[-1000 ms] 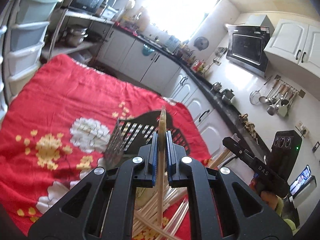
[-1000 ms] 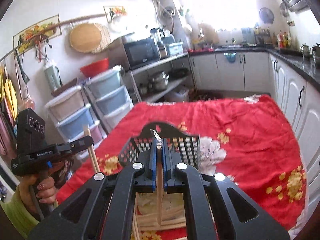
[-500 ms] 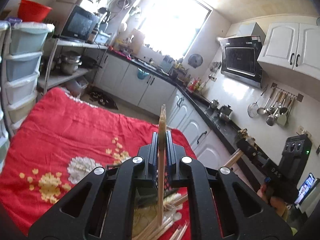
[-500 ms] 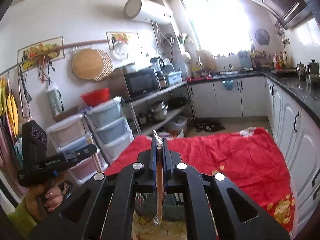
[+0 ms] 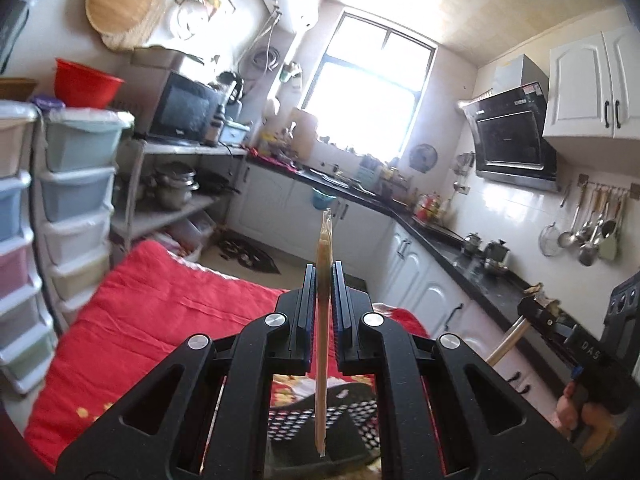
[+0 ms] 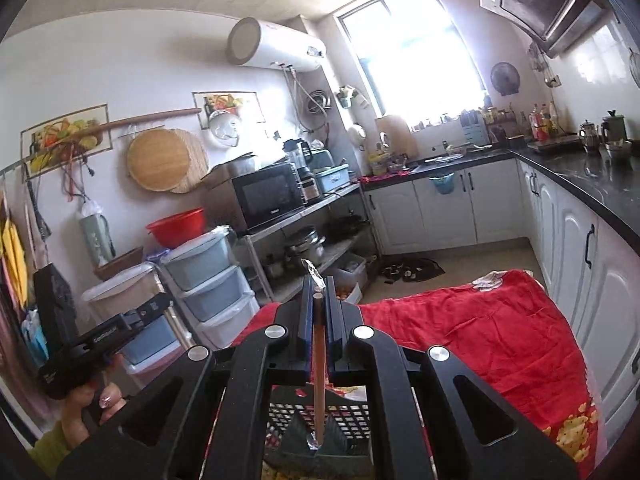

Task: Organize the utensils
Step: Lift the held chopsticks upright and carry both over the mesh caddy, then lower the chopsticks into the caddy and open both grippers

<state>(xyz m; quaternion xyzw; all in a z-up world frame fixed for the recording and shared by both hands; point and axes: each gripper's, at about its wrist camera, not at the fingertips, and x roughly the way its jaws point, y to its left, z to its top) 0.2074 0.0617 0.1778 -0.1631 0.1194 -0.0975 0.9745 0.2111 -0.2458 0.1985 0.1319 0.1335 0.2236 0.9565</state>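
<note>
Red floral cloth (image 5: 168, 312), microwave (image 6: 268, 196) on shelf, red basin (image 5: 86, 82), stacked plastic drawers (image 5: 76, 184), wall water heater (image 6: 276, 44)

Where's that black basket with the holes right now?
The black basket sits low in both wrist views on the red cloth, just below each gripper's held chopsticks.

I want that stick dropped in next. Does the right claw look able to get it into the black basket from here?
Probably yes: the right claw holds the stick upright, its lower end over the black basket, with nothing visible between.
</note>
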